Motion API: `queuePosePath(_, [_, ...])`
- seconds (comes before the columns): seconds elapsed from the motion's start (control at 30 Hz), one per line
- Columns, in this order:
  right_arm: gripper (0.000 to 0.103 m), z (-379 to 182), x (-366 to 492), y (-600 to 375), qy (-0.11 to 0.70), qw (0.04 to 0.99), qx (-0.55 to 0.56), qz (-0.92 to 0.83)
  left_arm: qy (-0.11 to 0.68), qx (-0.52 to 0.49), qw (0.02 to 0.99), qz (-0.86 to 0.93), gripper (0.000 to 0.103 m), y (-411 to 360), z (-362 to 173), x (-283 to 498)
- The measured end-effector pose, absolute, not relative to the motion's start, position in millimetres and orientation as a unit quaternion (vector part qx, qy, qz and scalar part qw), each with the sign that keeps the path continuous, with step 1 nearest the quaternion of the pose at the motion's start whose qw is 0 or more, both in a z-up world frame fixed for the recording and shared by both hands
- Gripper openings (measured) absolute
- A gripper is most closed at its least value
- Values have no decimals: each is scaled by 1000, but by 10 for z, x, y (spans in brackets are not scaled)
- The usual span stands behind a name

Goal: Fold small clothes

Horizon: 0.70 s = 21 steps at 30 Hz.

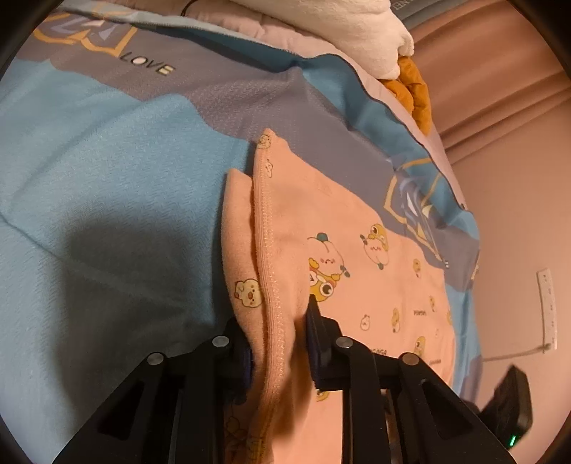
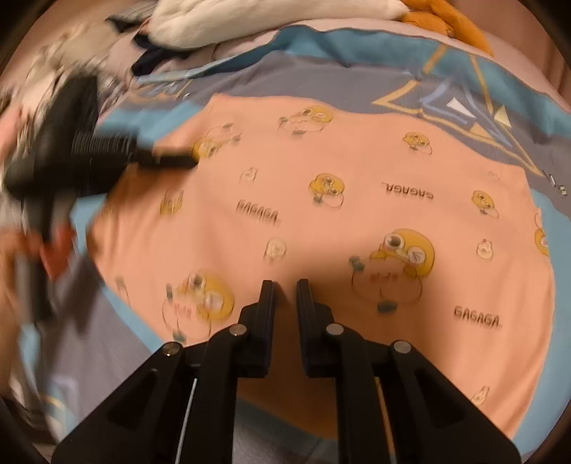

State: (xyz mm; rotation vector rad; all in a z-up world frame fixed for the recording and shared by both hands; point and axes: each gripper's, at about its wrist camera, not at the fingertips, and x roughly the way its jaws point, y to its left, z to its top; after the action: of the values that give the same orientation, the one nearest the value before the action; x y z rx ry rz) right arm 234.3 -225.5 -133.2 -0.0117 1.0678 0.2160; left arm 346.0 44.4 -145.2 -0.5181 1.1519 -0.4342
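Observation:
A pink garment [image 1: 357, 257] printed with yellow cartoon figures lies spread on the blue and grey bedspread [image 1: 107, 160]. My left gripper [image 1: 278, 328] is shut on its stitched hem at the left side, and the edge stands up in a fold between the pads. In the right wrist view the same pink garment [image 2: 357, 185] fills the middle. My right gripper [image 2: 285, 285] stands at its near edge with the jaws almost together, and pink cloth fills the narrow gap. The left gripper [image 2: 182, 162] shows blurred at the garment's far left corner.
A white plush bundle [image 1: 357, 28] and an orange item [image 1: 410, 92] lie at the far end of the bed. The bed's right edge drops to a pink wall with a power strip [image 1: 547, 307]. Dark and white clothes [image 2: 157, 57] are piled at the far left.

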Motion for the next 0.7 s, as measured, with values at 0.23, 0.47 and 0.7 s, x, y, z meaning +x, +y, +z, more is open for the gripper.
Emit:
queuePosePath(0.23, [19,-1167,2298,-2596,496,842,153,151,508,-188,814,-213,12,138,-965,3306])
queuePosePath(0.47, [55,-1251,2440,-3379,410,793,426,148,506,-88,825,-236,12,-602,-734,3103])
queuePosePath(0.7, [77,-1534,2498,-3653,377,723,563,131,560,-39,788,-253,21,-1238,-1106,3012])
